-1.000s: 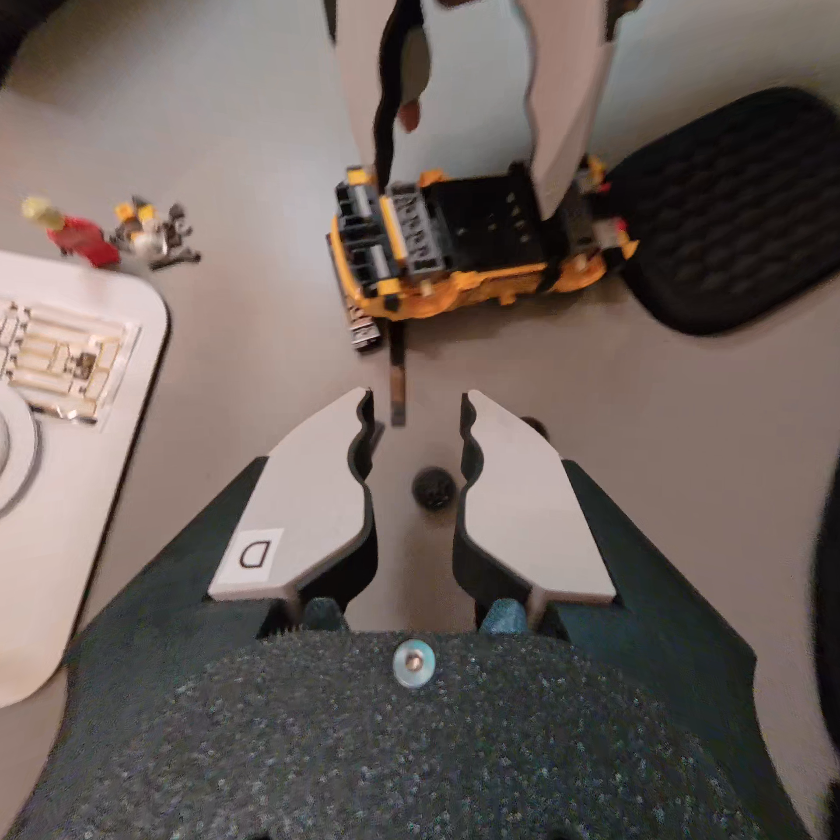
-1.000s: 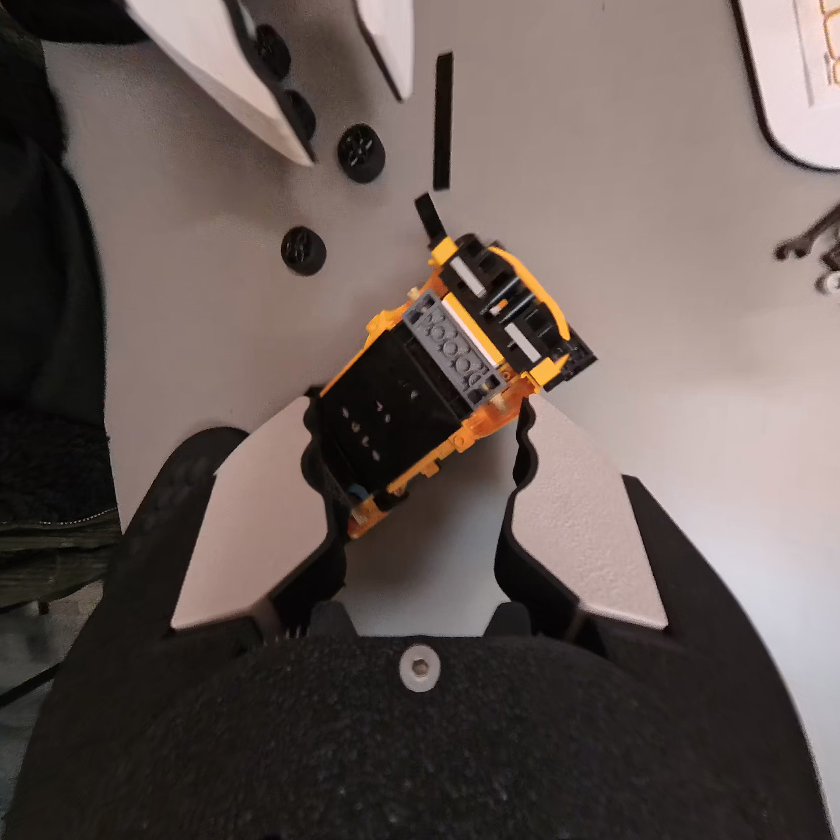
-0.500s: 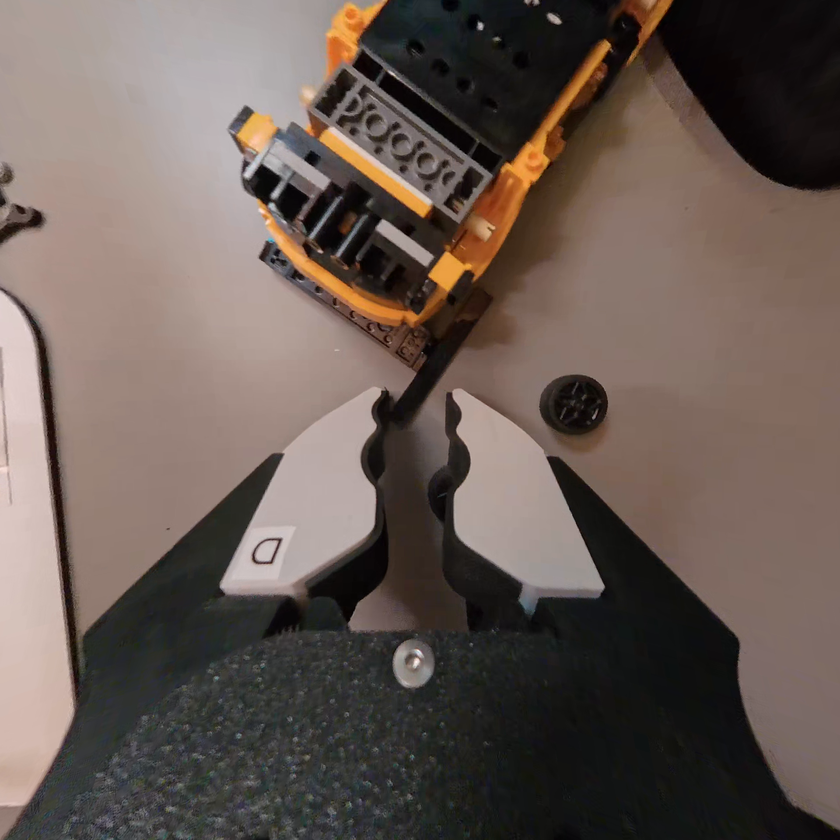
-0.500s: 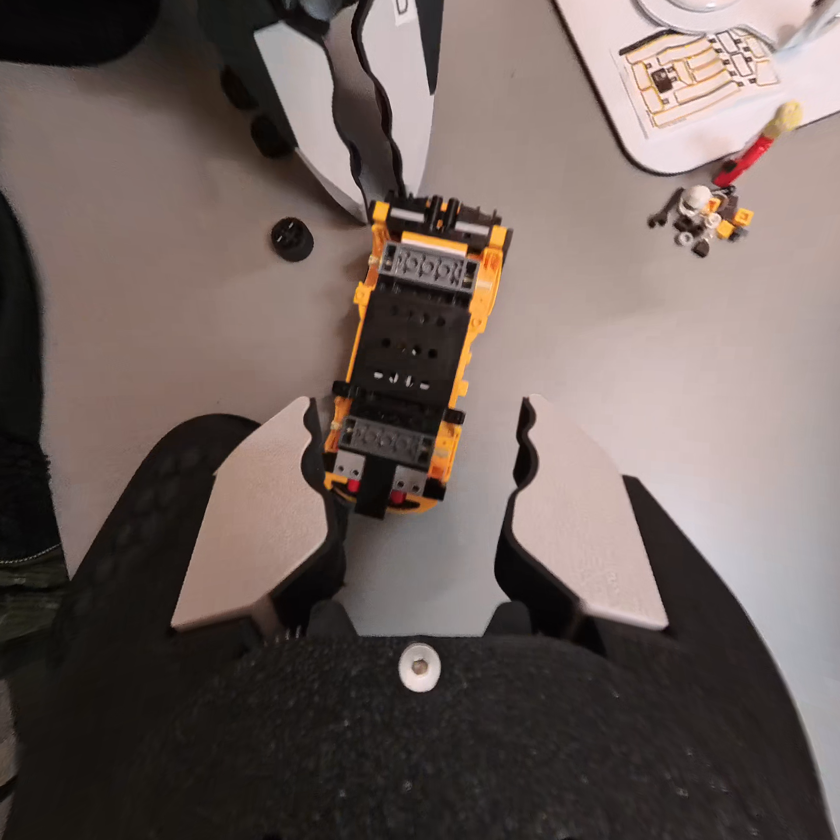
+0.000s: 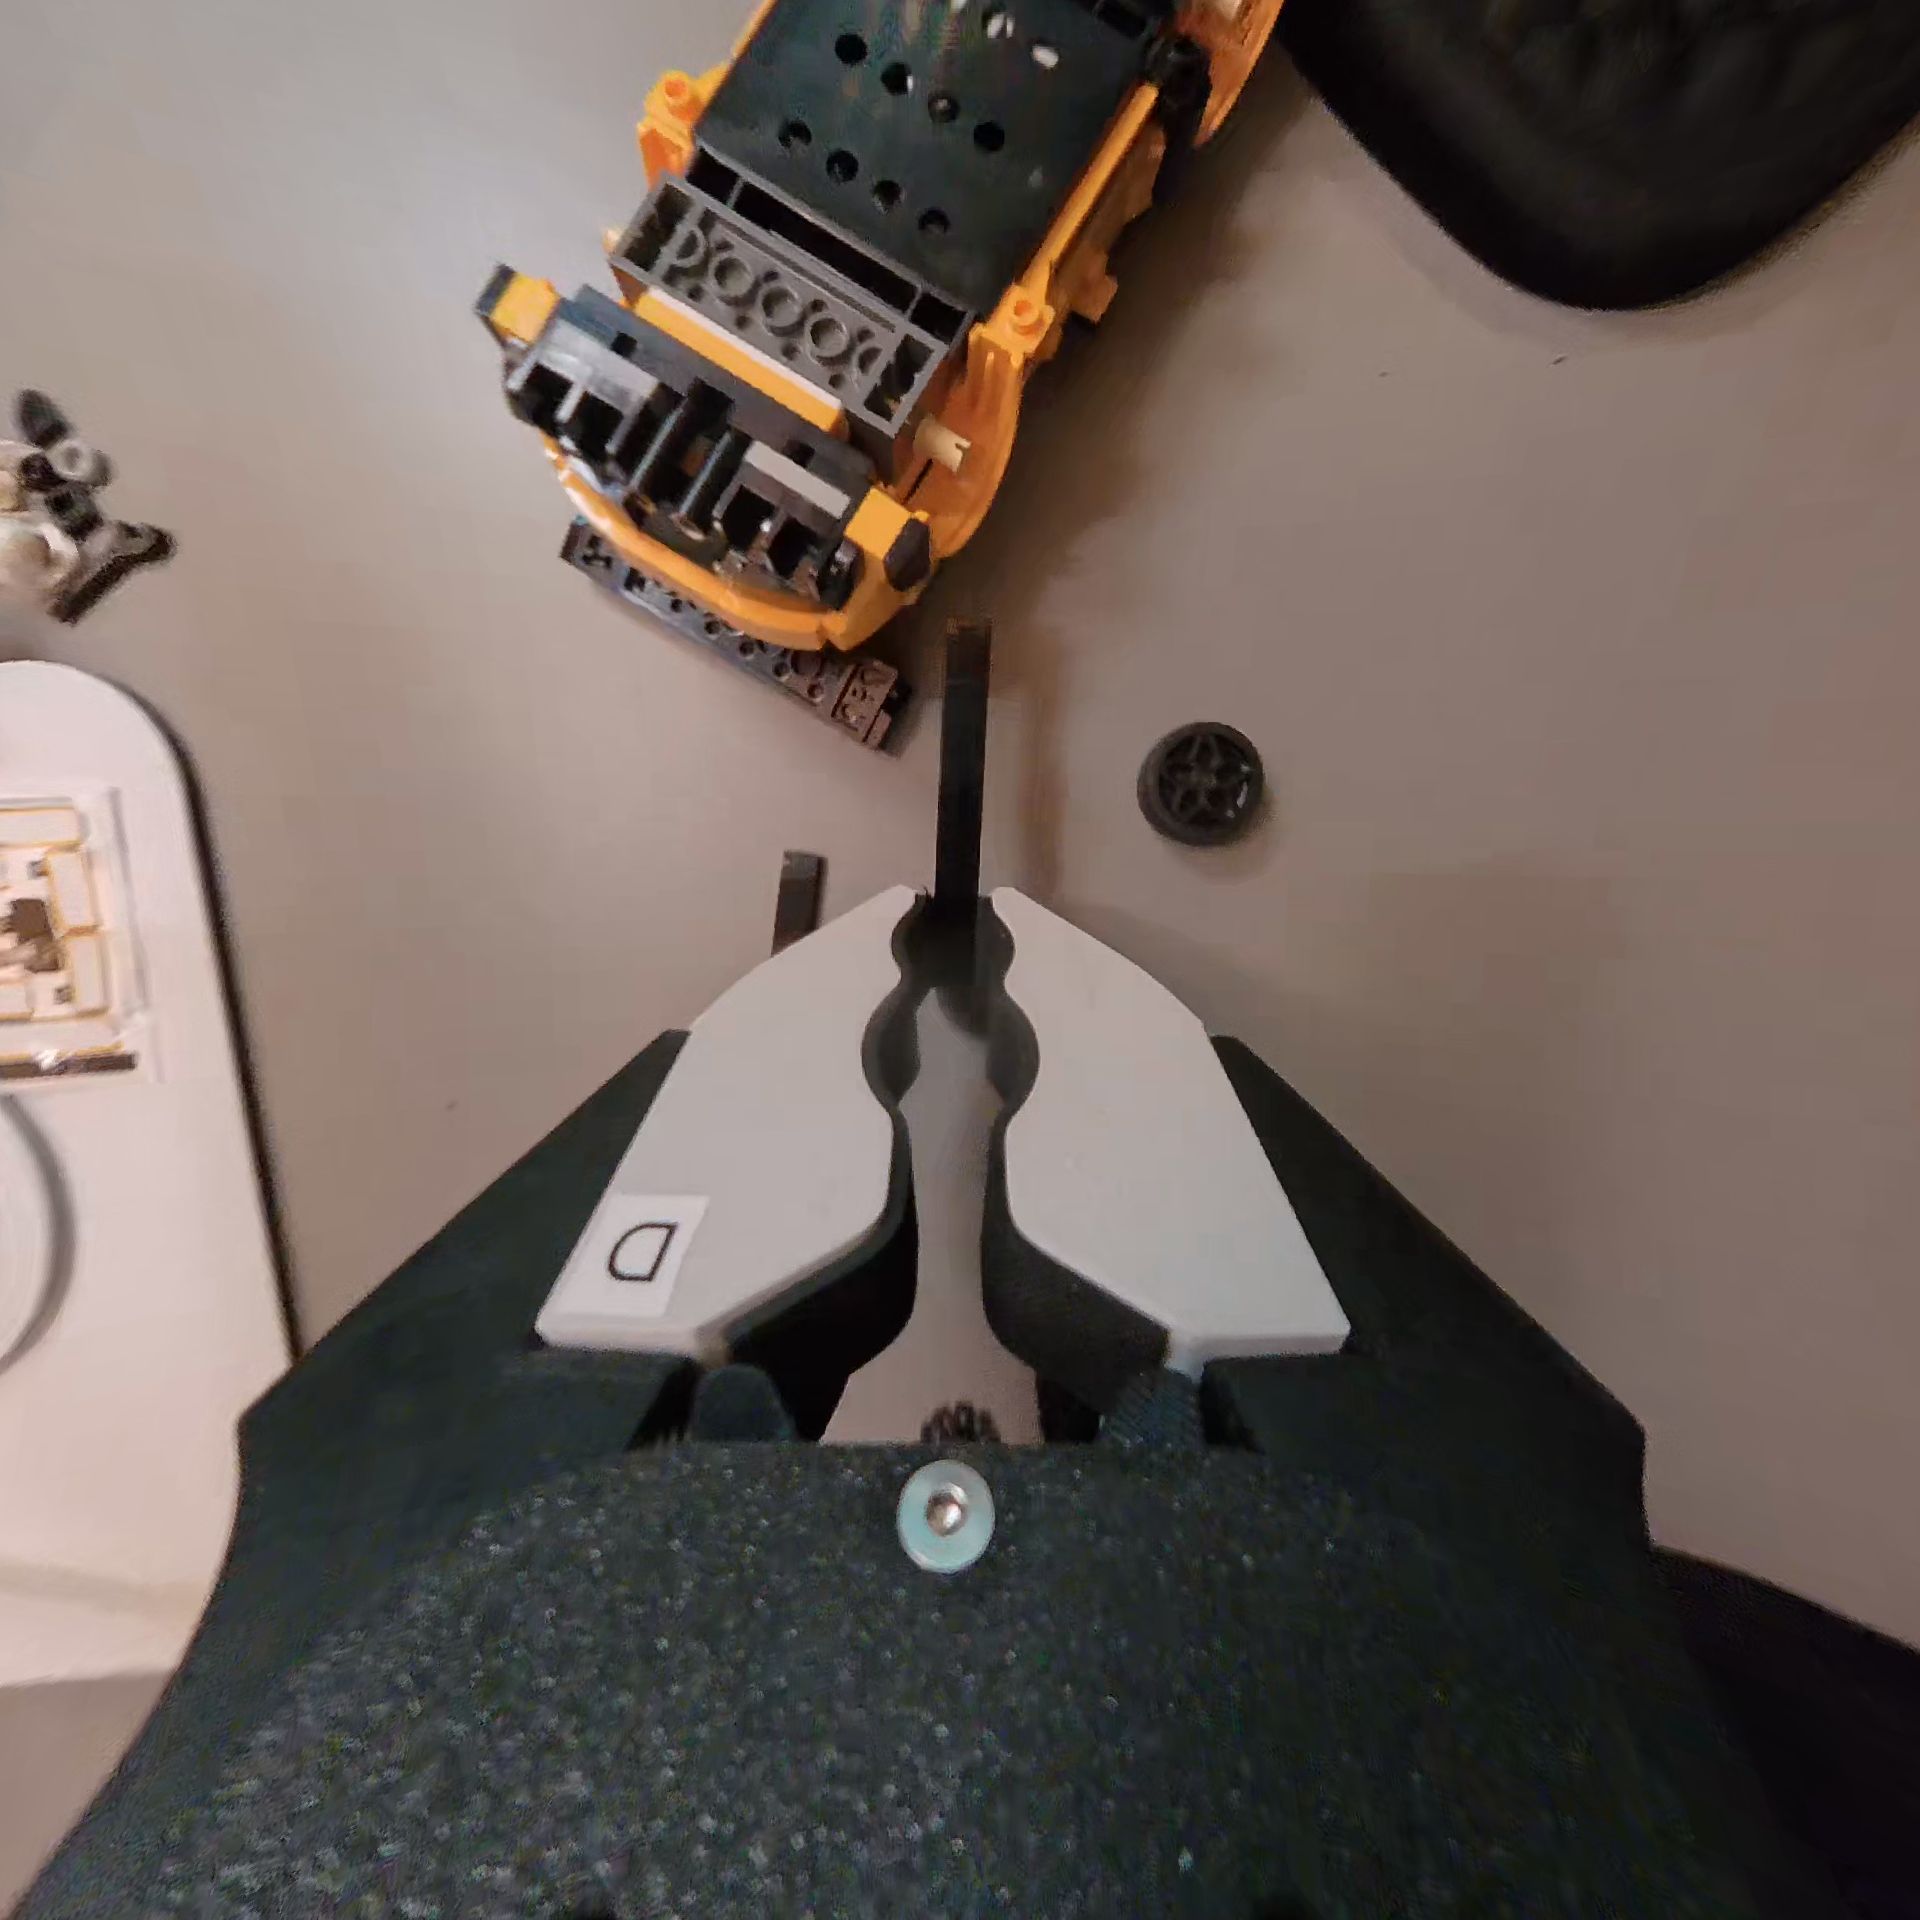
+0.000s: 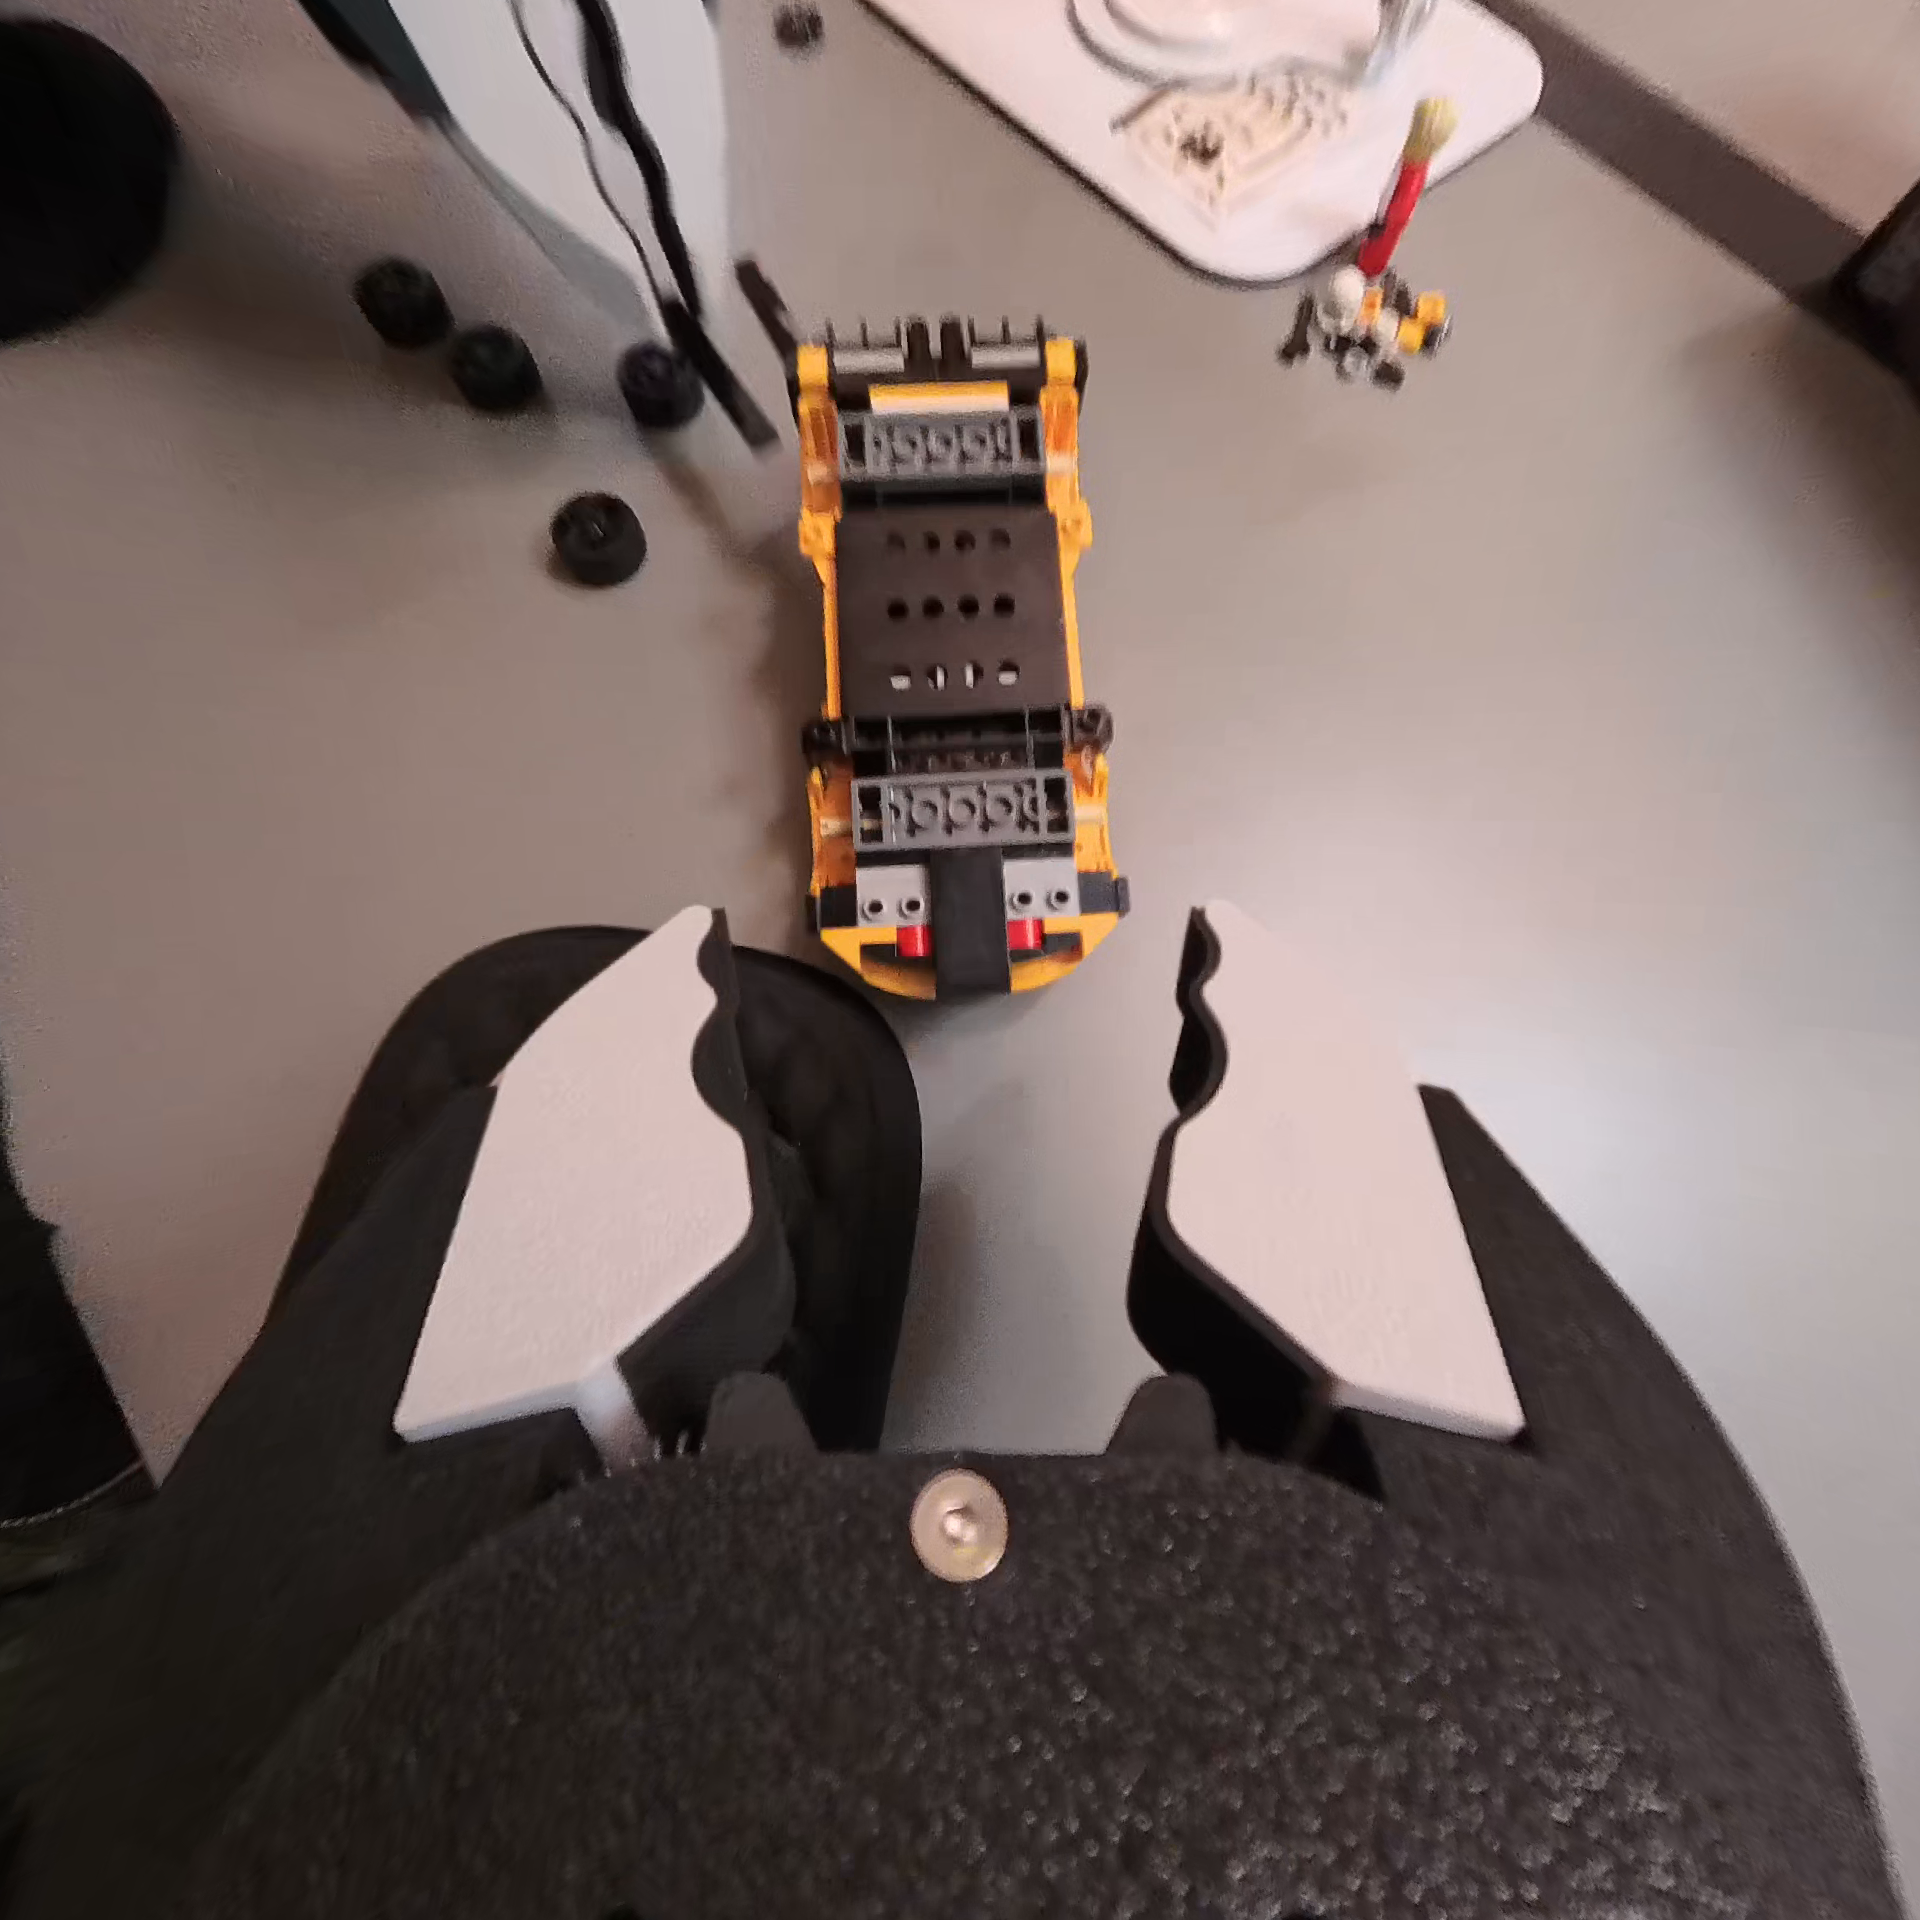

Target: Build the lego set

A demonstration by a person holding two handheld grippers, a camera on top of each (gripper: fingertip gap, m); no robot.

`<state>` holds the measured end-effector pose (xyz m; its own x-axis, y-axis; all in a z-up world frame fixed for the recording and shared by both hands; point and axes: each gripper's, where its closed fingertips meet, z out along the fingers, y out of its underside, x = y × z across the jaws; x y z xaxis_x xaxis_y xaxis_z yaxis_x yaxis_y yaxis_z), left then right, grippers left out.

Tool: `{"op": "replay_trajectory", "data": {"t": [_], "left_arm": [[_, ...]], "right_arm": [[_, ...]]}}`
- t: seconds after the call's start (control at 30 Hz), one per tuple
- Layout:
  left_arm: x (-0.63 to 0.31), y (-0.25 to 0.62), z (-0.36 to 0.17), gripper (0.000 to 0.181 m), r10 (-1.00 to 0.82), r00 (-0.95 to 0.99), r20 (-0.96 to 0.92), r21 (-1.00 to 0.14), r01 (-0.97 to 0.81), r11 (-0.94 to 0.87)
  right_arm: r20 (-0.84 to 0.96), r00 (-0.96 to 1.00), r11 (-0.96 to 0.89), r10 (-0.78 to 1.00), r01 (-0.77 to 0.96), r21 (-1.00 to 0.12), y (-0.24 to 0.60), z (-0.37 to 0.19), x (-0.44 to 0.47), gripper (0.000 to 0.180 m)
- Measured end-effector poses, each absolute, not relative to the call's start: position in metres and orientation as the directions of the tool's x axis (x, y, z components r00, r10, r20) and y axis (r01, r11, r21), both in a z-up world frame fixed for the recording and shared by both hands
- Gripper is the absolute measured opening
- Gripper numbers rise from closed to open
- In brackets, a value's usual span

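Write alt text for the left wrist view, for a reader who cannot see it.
The left gripper is shut on a thin black rod that points ahead toward an upside-down orange and black Lego car on a grey table. A loose black wheel lies to the rod's right, apart from it.

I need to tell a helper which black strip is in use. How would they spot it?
Find the upside-down orange car on the grey table. Just short of its nose, the left gripper pinches a long black strip. Another black strip lies loose beside it.
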<state>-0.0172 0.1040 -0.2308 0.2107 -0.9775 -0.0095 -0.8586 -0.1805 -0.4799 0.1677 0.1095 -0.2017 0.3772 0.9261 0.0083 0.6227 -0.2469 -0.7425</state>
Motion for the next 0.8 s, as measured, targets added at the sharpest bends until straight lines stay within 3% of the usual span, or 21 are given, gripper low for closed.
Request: {"op": "replay_trajectory", "data": {"t": [0.2, 0.4, 0.8], "left_arm": [[-0.035, 0.114, -0.177, 0.007, -0.951, 0.290, -0.106, -0.559, -0.808, -0.185], [-0.048, 0.112, -0.150, 0.007, -0.918, 0.369, -0.144, -0.630, -0.750, -0.202], [-0.046, 0.111, -0.157, 0.008, -0.936, 0.338, -0.102, -0.576, -0.787, -0.222]], "right_arm": [[0.006, 0.347, -0.258, 0.938, 0.711, -0.654, 0.115, -0.235, 0.151, 0.082], [0.044, 0.166, -0.102, 0.985, 0.773, -0.626, 0.124, -0.241, 0.130, 0.072], [0.048, -0.195, 0.184, 0.980, 0.778, -0.601, 0.118, -0.239, 0.073, 0.066]]}}
